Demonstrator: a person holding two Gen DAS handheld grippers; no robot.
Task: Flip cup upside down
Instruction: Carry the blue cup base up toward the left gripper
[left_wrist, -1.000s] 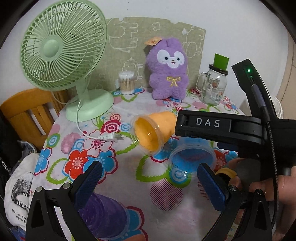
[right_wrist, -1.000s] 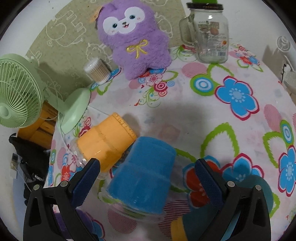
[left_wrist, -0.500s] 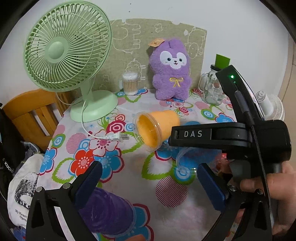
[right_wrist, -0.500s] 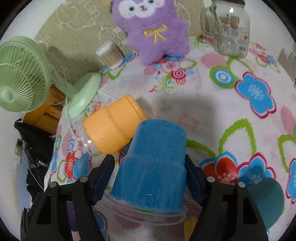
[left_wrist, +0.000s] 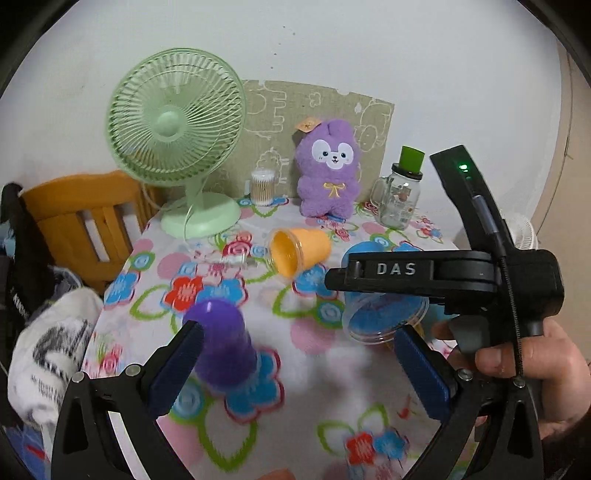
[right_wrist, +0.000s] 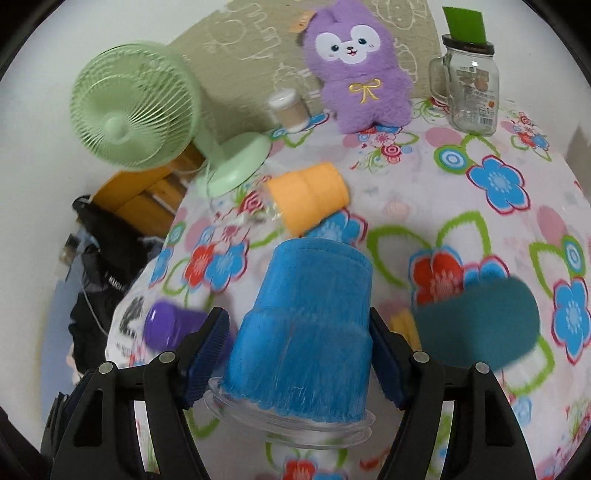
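The blue cup (right_wrist: 303, 332) is pinched at its sides by the right gripper (right_wrist: 299, 358) and carried above the floral table (right_wrist: 480, 155), while the left gripper (left_wrist: 295, 365) is held spread and empty; inversion and lowering are judged to remain.

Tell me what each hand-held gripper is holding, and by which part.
The right hand-held gripper clamps the blue plastic cup across its lower side walls, just above the clear rim. The left hand-held gripper is open, holding nothing.

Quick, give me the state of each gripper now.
Left gripper: open, holding nothing.
Right gripper: shut on the blue-painted clear plastic cup, one of the fingers on each side.
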